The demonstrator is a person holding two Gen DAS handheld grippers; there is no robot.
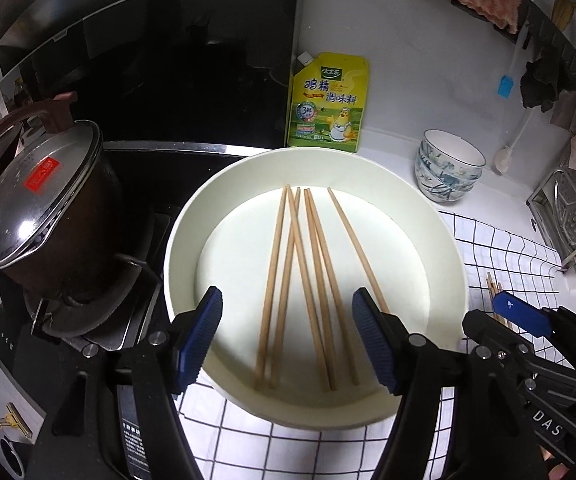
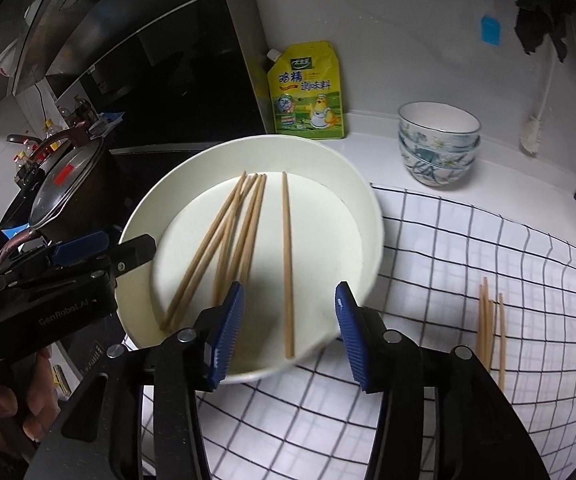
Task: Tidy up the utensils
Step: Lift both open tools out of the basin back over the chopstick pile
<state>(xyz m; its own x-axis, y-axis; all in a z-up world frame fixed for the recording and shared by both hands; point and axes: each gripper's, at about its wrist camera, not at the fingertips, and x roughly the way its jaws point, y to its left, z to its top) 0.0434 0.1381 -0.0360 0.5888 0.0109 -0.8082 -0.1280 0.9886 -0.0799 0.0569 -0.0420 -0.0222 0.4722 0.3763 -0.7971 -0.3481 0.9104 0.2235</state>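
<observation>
Tools first: your left tool [image 1: 287,338] hangs over the near side of the white bowl [image 1: 180,240] with its blue pads well apart and nothing between them. Your right tool [image 2: 290,336] hangs over the same bowl's near rim, pads parted and gripping nothing; one chopstick lies below the gap, untouched.

Five wooden chopsticks in the bowl [image 1: 294,280] lie lengthwise on its flat bottom, four bunched and crossing, the fifth a little apart on the right. The bowl sits on the checked cloth [image 2: 448,248] near the counter's left edge, just beside the lidded pot [image 1: 44,208] on the stove.

A few loose chopsticks [image 2: 490,332] lie on the cloth to the right of the bowl, well apart from it.

Farther back, stacked patterned bowls [image 2: 438,148] stand near the counter's rear edge, and a yellow seasoning pouch [image 1: 326,100] leans against the wall behind the white bowl.
</observation>
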